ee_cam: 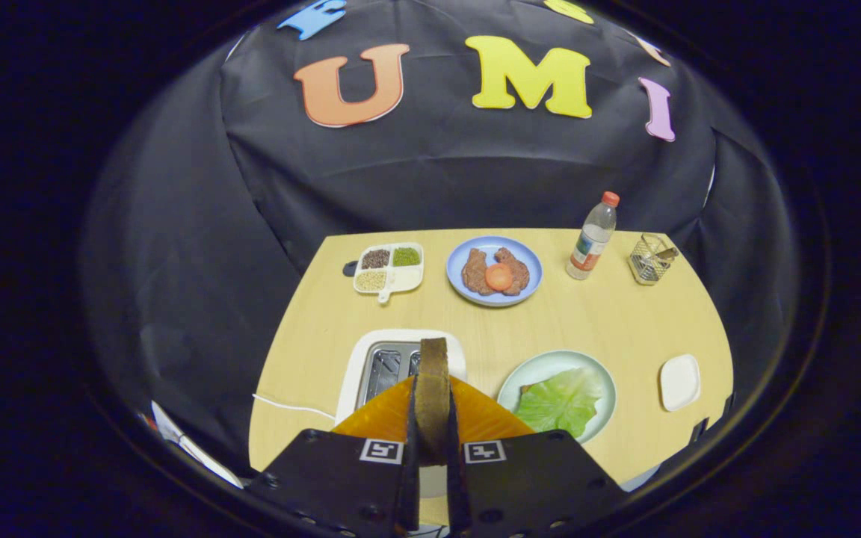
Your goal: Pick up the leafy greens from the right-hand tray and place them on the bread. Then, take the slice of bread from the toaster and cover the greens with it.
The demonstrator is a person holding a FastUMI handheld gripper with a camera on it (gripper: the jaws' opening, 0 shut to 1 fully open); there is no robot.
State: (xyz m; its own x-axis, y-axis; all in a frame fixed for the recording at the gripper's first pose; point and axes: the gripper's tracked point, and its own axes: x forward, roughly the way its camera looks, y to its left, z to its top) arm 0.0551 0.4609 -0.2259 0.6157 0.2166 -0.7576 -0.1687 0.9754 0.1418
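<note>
Both fingers of the gripper point(432, 441) pinch the bread slice point(433, 388) at lower centre, above the toaster point(371, 359), left of the greens point(559, 402).

A: Taking the toaster point(389, 366) as my landmark, where does everything sit on the surface point(610, 321)?

B: From my remote seat, the hand-held gripper point(432, 418) is just over the toaster, its fingers closed on the slice of bread point(433, 396), held upright on edge between them. Right of the toaster lies a plate point(546, 368) with the leafy greens point(559, 402) on it. Further right of that is a small dish point(679, 382).

A: And behind?

B: Behind the toaster I see a divided tray point(389, 269); right of it a plate of meat point(495, 270), then a bottle point(592, 237), then a wire holder point(650, 259). A cable point(292, 406) runs left from the toaster.
</note>
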